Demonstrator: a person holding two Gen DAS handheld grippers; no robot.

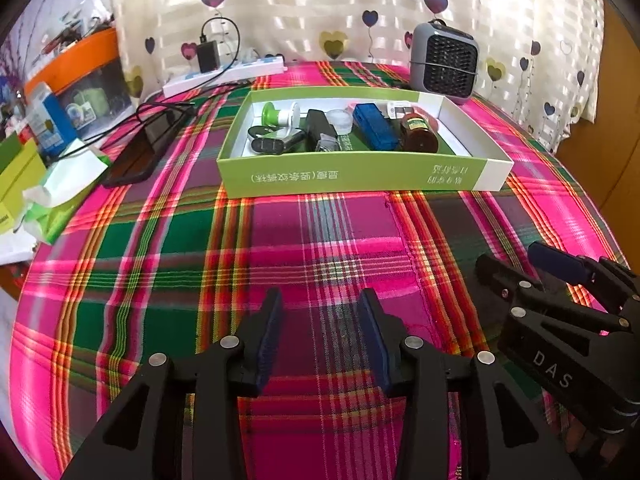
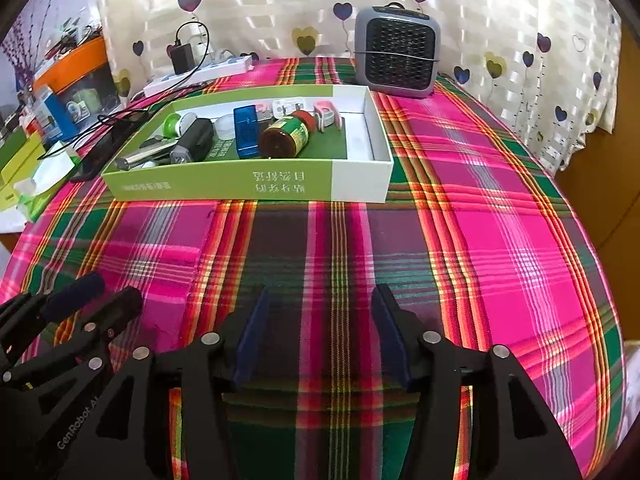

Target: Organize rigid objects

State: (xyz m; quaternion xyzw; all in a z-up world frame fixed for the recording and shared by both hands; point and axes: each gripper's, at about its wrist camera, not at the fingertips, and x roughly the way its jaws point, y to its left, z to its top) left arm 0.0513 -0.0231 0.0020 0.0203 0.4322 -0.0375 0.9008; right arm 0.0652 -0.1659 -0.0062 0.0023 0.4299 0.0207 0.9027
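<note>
Rigid objects all lie in the green box point(image 1: 360, 176) at upper centre, table cloth bare, so the task looks finished; left tool point(image 1: 320, 340) and right tool point(image 2: 320, 336) gape empty.

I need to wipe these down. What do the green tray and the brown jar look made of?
Tray: likely cardboard with a matte printed finish, thin folded white walls. Jar: probably glossy amber glass or plastic, going by its see-through sheen.
</note>
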